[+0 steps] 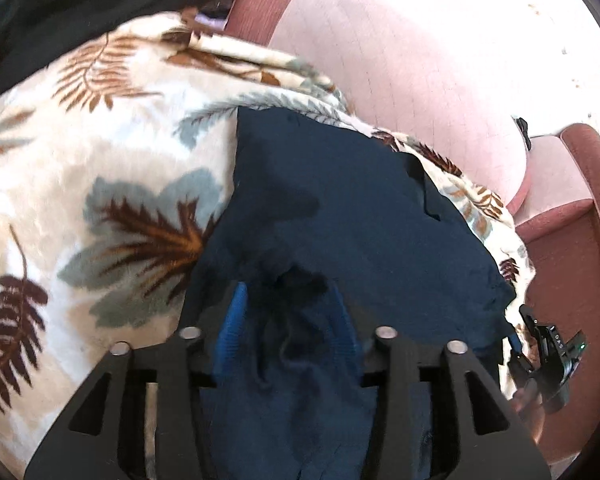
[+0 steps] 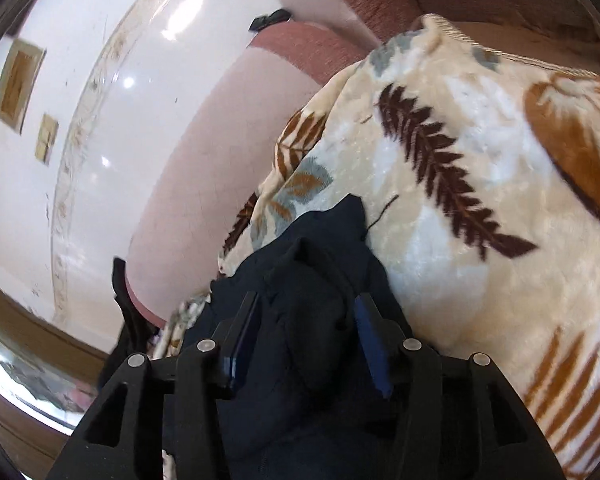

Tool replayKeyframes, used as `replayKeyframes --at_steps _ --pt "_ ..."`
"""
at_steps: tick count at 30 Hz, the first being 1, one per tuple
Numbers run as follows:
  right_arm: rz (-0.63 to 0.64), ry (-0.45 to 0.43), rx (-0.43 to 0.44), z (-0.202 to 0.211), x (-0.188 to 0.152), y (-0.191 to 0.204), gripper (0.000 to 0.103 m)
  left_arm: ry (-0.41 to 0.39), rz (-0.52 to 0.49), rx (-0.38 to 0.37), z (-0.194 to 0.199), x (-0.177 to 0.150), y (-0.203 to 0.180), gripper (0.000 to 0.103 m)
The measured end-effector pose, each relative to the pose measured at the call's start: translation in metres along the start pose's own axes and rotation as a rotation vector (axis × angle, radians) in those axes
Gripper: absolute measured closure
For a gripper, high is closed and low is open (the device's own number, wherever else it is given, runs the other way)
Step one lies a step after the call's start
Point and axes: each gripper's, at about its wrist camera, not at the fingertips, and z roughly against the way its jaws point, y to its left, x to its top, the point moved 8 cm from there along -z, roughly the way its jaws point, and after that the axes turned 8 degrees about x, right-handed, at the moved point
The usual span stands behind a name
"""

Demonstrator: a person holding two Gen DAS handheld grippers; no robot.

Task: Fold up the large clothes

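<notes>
Two claws share one dark navy garment [image 1: 340, 208], which lies spread over a leaf-patterned blanket [image 1: 100, 152] on a pink sofa [image 1: 400, 60]. The likeliest trouble, as I judge it, is cloth slipping from a loose bunch, or a claw dragging the plush blanket up with the fold. The left claw [image 1: 290, 312] points forward and down, its blue fingers [image 1: 236, 320] pinching gathered cloth. The right claw [image 2: 306, 336] sits low at the garment's edge near the sofa arm, likewise clamped on a bunched fold.
</notes>
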Motion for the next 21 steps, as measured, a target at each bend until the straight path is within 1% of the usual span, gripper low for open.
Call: replayKeyframes --at_steps 1,2,3,4,5,6,7,8,9,10,11,12,13,14,15,16,18,21 --pt "0.028 0.061 -0.057 -0.013 -0.006 -0.004 0.055 0.030 -0.018 0.054 -0.013 -0.005 0.002 0.055" --pt "0.060 0.123 -0.124 -0.024 -0.013 -0.009 0.062 0.069 -0.028 0.094 -0.027 -0.011 0.005 0.055" --pt "0.090 0.137 -0.161 -0.029 -0.016 -0.009 0.067 0.108 -0.033 0.108 -0.040 -0.016 0.007 0.056" --pt "0.130 0.128 -0.182 -0.026 -0.014 -0.005 0.069 0.115 -0.047 0.125 -0.047 -0.020 0.008 0.056" --pt "0.143 0.122 -0.187 -0.020 -0.013 0.000 0.065 0.083 -0.082 0.153 -0.043 -0.018 0.005 0.055" --pt "0.145 0.109 -0.184 -0.012 -0.012 0.006 0.063 0.072 -0.113 0.177 -0.038 -0.017 0.000 0.056" --pt "0.141 0.094 -0.156 0.000 -0.012 0.014 0.063 0.065 -0.125 0.172 -0.034 -0.017 -0.003 0.055" --pt "0.135 0.098 -0.131 0.005 -0.014 0.018 0.061 0.063 -0.129 0.162 -0.031 -0.019 -0.006 0.056" --pt "0.123 0.113 -0.099 0.012 -0.018 0.022 0.059 0.072 -0.132 0.156 -0.029 -0.022 -0.007 0.056" --pt "0.107 0.144 -0.066 0.017 -0.028 0.023 0.052 0.087 -0.140 0.152 -0.027 -0.027 -0.009 0.056" --pt "0.091 0.200 -0.053 0.019 -0.044 0.020 0.051 0.111 -0.160 0.144 -0.025 -0.037 -0.011 0.056" --pt "0.083 0.242 -0.057 0.017 -0.056 0.016 0.051 0.130 -0.183 0.133 -0.020 -0.049 -0.014 0.056" --pt "0.075 0.307 -0.069 0.018 -0.075 0.010 0.051 0.135 -0.197 0.132 -0.016 -0.054 -0.016 0.056" --pt "0.069 0.362 -0.088 0.019 -0.095 0.002 0.052 0.146 -0.228 0.134 -0.011 -0.068 -0.019 0.055" --pt "0.069 0.385 -0.091 0.023 -0.111 -0.003 0.055 0.157 -0.257 0.136 -0.008 -0.080 -0.022 0.055" --pt "0.075 0.379 -0.075 0.029 -0.119 -0.004 0.057 0.171 -0.289 0.141 -0.004 -0.094 -0.023 0.055" --pt "0.084 0.373 -0.079 0.042 -0.130 -0.004 0.057 0.180 -0.351 0.157 0.008 -0.123 -0.022 0.055" --pt "0.073 0.397 -0.083 0.067 -0.150 -0.003 0.057 0.182 -0.410 0.184 0.025 -0.157 -0.019 0.055"
